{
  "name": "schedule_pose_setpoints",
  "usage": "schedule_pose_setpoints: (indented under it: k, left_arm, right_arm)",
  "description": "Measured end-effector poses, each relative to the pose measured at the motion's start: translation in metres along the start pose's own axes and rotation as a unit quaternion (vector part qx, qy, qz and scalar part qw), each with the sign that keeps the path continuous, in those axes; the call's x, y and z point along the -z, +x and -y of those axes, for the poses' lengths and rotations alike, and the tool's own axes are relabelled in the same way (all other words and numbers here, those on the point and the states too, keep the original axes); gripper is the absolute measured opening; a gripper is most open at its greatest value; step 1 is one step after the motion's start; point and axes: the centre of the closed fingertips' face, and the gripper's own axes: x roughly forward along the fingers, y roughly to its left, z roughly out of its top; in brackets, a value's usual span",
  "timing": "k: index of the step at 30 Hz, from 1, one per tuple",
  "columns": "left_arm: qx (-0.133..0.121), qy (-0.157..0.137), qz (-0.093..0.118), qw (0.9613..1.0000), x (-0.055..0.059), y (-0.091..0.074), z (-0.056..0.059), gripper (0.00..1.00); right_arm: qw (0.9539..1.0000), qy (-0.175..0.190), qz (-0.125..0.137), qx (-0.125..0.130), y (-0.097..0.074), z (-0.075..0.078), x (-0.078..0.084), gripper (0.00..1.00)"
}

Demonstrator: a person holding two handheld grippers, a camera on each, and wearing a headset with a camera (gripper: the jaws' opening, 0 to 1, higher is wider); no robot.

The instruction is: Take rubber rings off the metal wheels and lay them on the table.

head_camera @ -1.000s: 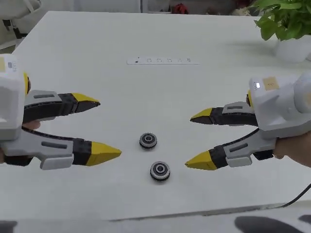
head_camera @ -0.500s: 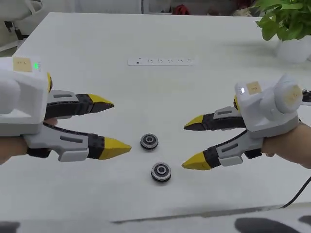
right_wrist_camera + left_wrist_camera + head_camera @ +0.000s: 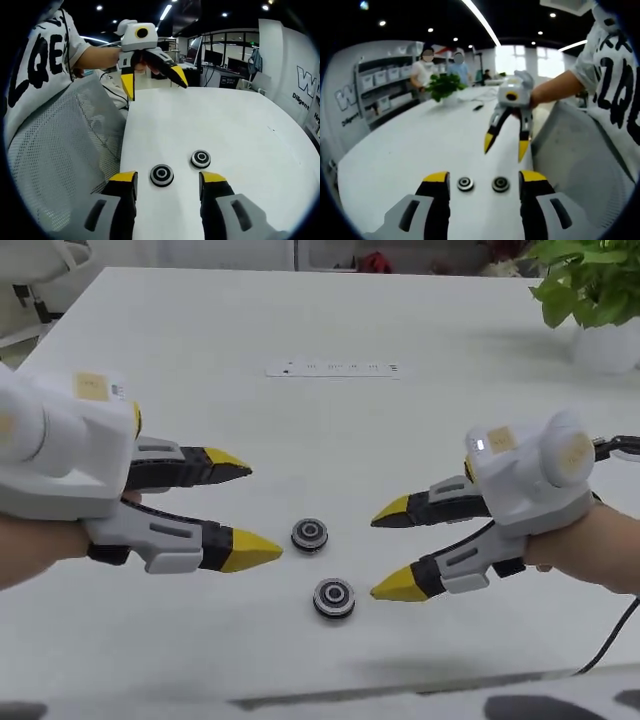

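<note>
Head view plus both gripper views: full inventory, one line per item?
far wheel: 1, silver metal with a black rubber ring on it, on the table between the grippers
near wheel: 1, same colours, ring on it, just nearer the person
table: 1, white, under everything
power strip: 1, white, far middle of the table
potted plant: 1, green in a white pot, far right corner
mesh chair: 1, grey, beside the table
people: 2, background, behind the plant
shirt: 1, white with black letters, on the person
left gripper: 1, white, yellow tips, open, left of the wheels
right gripper: 1, same colours, open, right of the wheels
</note>
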Motion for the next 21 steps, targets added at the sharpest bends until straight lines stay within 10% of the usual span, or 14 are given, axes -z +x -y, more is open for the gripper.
schedule_pose_setpoints:
  k: [21]
  left_arm:
    - [0.032, -0.006, -0.012, 0.9994, 0.013, 0.028, 0.007, 0.51]
  right_arm:
    - [0.9998, 0.001, -0.004, -0.021, 0.012, 0.0, 0.007, 0.41]
